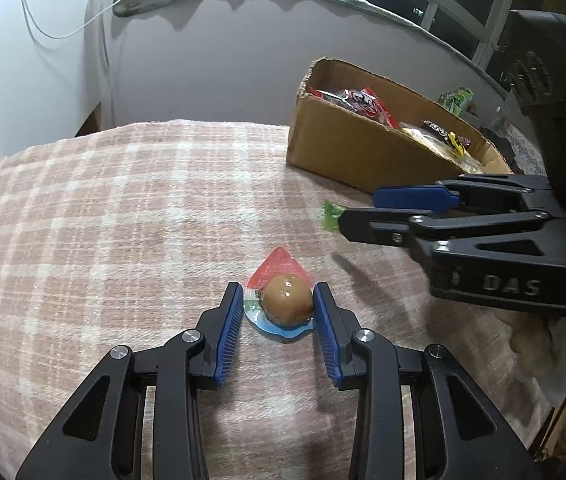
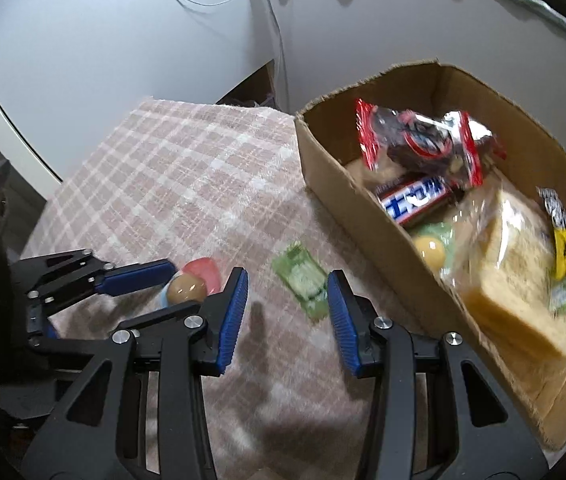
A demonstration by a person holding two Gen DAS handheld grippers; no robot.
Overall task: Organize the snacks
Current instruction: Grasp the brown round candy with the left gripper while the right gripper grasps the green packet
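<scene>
One brown egg snack (image 1: 286,299) in a clear pack sits between the wide-open left gripper (image 1: 277,308). Right gripper (image 2: 287,304) gapes, holding nothing. Cardboard box (image 2: 367,216) holds bread (image 2: 519,264) and candy bars (image 2: 417,200).

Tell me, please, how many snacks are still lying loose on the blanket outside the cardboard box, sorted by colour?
Brown egg in its red-topped packet, between the open fingers of the left gripper: 1
Green packet, ahead of the open right gripper: 1
Total outside the cardboard box: 2
</scene>
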